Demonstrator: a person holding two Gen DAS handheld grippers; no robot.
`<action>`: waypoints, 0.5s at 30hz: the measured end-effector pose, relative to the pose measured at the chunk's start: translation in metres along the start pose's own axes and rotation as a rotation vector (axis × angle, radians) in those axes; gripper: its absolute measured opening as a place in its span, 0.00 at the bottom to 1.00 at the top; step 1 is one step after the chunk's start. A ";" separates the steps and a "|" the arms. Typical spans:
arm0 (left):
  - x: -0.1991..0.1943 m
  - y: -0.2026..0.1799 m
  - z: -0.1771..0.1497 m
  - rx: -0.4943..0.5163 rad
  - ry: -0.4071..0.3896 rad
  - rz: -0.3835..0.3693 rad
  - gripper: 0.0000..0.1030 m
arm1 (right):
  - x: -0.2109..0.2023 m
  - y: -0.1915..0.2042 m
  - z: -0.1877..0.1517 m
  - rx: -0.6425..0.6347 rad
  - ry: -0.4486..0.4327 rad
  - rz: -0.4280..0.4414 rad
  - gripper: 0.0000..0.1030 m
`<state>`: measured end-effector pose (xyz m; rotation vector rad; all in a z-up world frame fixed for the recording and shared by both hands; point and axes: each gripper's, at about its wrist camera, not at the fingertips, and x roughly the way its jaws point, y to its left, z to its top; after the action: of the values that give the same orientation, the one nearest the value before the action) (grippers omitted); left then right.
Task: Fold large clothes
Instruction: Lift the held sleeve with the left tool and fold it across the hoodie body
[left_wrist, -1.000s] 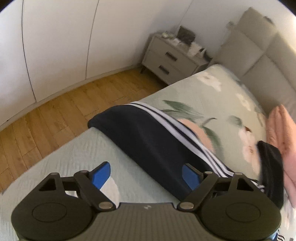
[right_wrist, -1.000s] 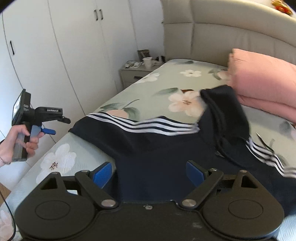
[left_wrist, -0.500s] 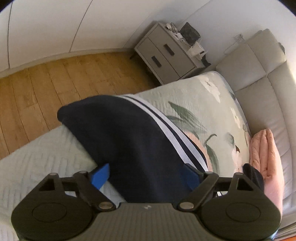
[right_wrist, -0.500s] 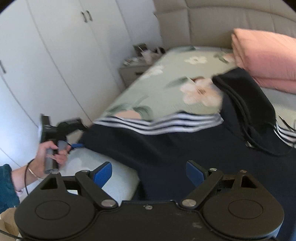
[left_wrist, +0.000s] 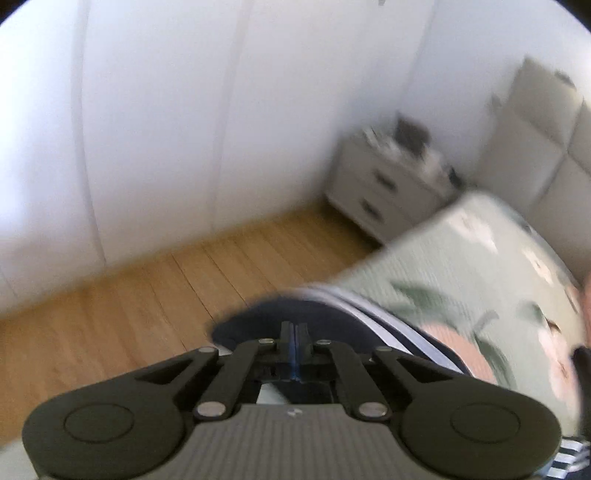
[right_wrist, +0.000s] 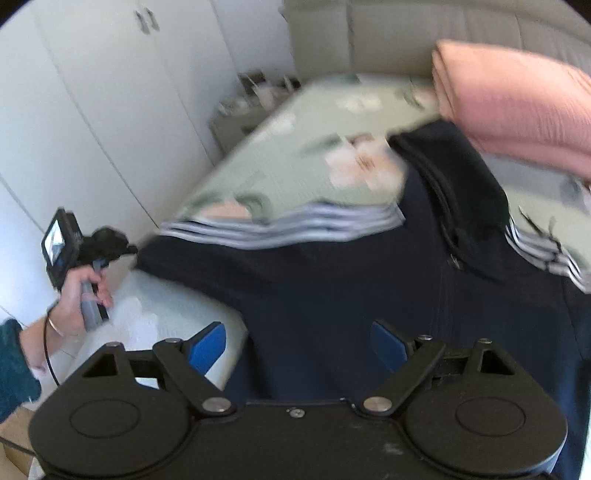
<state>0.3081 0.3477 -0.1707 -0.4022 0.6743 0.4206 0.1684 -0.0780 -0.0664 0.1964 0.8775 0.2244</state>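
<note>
A dark navy hooded jacket (right_wrist: 332, 291) with white sleeve stripes lies spread on the floral bed (right_wrist: 295, 155). My left gripper (left_wrist: 294, 334) is shut on the end of the jacket's striped sleeve (left_wrist: 325, 317) at the bed's edge. In the right wrist view the left gripper (right_wrist: 110, 240) shows held in a hand at the sleeve's tip. My right gripper (right_wrist: 299, 343) is open over the jacket's body, its blue pads (right_wrist: 207, 343) apart and empty. The hood (right_wrist: 465, 177) lies folded near the pillow.
A pink folded blanket (right_wrist: 517, 110) lies at the head of the bed. A nightstand (left_wrist: 391, 192) stands beside the bed against white wardrobe doors (left_wrist: 147, 129). Wooden floor (left_wrist: 129, 302) lies below the bed's edge. A padded headboard (left_wrist: 546, 140) is behind.
My left gripper has closed on the sleeve end; it was open before. The right gripper has moved closer over the jacket and stays open.
</note>
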 end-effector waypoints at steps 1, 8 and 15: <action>-0.006 0.000 0.000 0.022 -0.004 -0.026 0.00 | -0.002 0.000 -0.002 -0.016 -0.007 0.021 0.99; 0.023 0.004 -0.012 -0.147 0.255 -0.223 0.14 | 0.002 -0.019 -0.023 -0.060 0.024 0.139 0.99; 0.045 -0.004 -0.027 -0.248 0.311 -0.160 0.45 | -0.009 -0.032 -0.048 -0.038 0.014 0.157 0.99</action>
<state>0.3283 0.3423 -0.2192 -0.7624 0.8877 0.2917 0.1294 -0.1077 -0.0983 0.2290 0.8723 0.3884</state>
